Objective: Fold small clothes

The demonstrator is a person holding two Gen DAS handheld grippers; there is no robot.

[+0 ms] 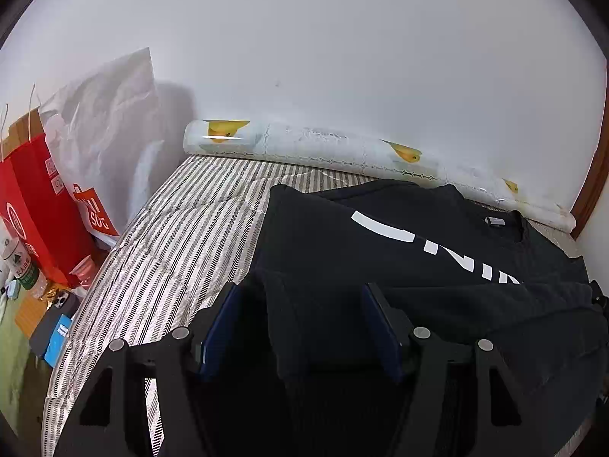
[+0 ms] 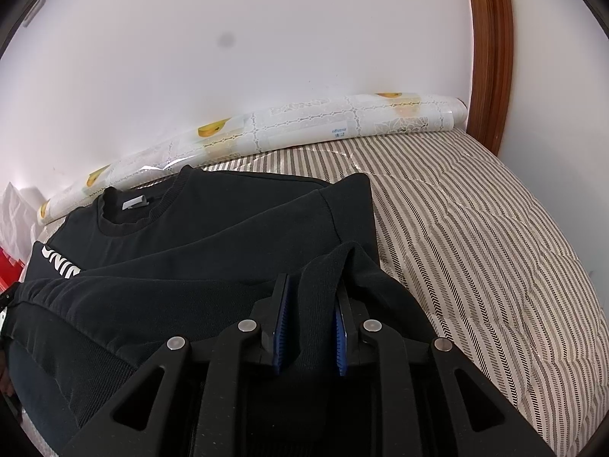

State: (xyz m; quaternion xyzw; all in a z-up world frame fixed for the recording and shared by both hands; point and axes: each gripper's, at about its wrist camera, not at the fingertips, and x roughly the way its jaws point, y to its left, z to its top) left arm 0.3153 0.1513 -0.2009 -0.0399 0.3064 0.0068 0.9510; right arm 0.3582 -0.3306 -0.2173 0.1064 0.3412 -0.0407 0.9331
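Observation:
A black sweatshirt with white lettering lies on the striped bed cover, neck toward the wall. Its lower part is folded up over the chest. My left gripper stands open, with a fold of the black cloth draped between its blue pads. In the right wrist view the sweatshirt fills the left half. My right gripper has a ridge of the black cloth between its blue pads, which stand a little apart around it.
A rolled plastic sheet with yellow fruit print lies along the white wall, also in the right wrist view. Red paper bags and a white plastic bag stand left of the bed. A wooden door frame rises at right.

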